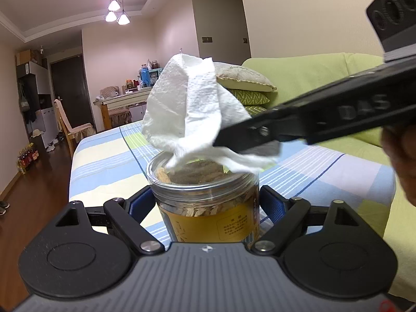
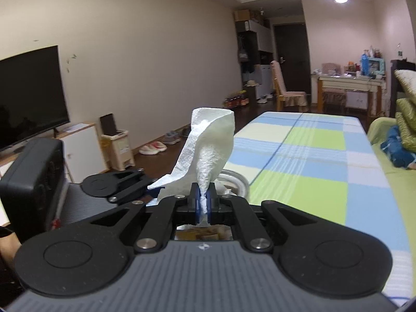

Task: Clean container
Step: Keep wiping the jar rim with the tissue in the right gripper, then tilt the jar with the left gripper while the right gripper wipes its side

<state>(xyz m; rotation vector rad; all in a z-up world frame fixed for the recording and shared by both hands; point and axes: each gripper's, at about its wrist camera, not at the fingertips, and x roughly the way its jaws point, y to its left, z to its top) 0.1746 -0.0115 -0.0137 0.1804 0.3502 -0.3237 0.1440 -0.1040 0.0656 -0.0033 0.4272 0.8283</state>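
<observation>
A clear plastic jar (image 1: 208, 202) with a yellow label and brown dried pieces inside stands open on the checked tablecloth (image 1: 109, 161). My left gripper (image 1: 205, 202) is shut on the jar's sides just below the rim. My right gripper (image 2: 205, 202) is shut on a white paper towel (image 2: 208, 145). In the left wrist view the right gripper (image 1: 234, 143) reaches in from the right and holds the towel (image 1: 189, 109) right over the jar's mouth, its lower corner touching the rim. The jar's rim (image 2: 234, 179) shows just past the right fingers.
A green sofa (image 1: 312, 78) with cushions (image 1: 244, 78) runs along the table's right side. A TV (image 2: 28, 98) on a white cabinet and a small bin (image 2: 117, 145) stand to the left. A chair (image 2: 283, 88) and a cluttered side table (image 2: 348, 83) are far back.
</observation>
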